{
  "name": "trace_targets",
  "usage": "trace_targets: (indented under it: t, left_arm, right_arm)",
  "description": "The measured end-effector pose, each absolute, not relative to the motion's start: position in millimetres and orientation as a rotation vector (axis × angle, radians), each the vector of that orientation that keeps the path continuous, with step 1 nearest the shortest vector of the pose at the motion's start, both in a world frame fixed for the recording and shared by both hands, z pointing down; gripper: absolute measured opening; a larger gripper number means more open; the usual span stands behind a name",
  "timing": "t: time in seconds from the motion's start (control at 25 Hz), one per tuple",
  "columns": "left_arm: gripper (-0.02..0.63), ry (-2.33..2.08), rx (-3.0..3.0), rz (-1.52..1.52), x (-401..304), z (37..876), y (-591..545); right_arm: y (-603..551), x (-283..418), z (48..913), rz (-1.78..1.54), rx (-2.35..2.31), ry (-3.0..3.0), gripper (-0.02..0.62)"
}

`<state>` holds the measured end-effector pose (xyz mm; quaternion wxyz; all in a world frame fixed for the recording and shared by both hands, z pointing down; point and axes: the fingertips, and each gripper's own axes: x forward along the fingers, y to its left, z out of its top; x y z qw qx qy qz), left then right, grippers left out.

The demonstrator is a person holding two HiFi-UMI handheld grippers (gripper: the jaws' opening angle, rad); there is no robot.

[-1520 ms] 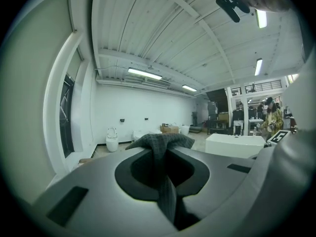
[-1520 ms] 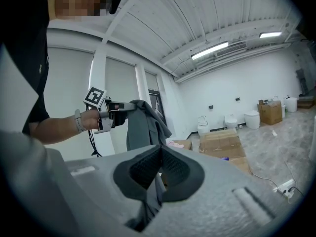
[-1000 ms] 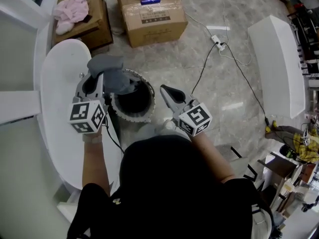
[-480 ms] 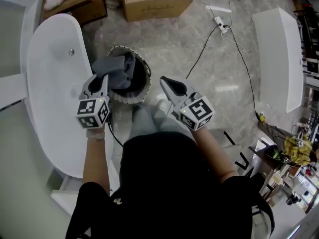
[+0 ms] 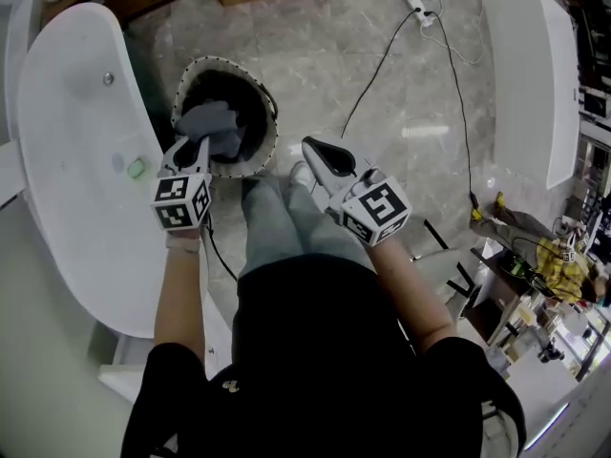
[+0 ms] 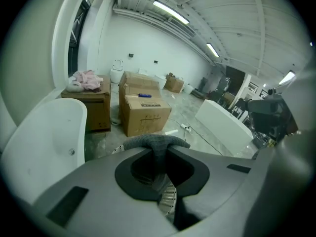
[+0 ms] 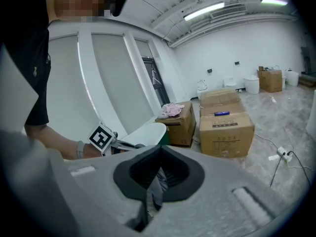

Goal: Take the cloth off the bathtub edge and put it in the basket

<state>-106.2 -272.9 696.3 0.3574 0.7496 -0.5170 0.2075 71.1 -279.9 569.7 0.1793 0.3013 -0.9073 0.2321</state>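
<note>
Left claw (image 5: 197,143) grips the grey knit cloth (image 5: 212,122); with the round white perforated basket (image 5: 273,130) just beneath, lower past its rim before releasing. Right claw (image 5: 313,151) is closed and empty.

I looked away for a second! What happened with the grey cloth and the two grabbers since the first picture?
The left gripper carried the grey cloth down, and it now hangs in the mouth of the basket, still pinched. Nothing was let go. The right gripper stays shut and empty, and the basket stays beside the bathtub.
</note>
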Motion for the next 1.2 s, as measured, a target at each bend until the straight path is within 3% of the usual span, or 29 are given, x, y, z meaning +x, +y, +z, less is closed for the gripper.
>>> trace_targets:
  t: [1.0, 1.2]
  left_arm:
    - [0.054, -1.278, 1.658, 0.718, -113.0, 987.9, -275.8]
    - [0.164, -1.257, 1.593, 0.755, -112.0, 1027.8, -266.9]
  right_arm:
    - [-253.3, 107.9, 696.3, 0.837, 0.955, -2.382, -0.003]
    - [-237.4, 112.4, 714.5, 0.870, 0.965, -2.354, -0.005]
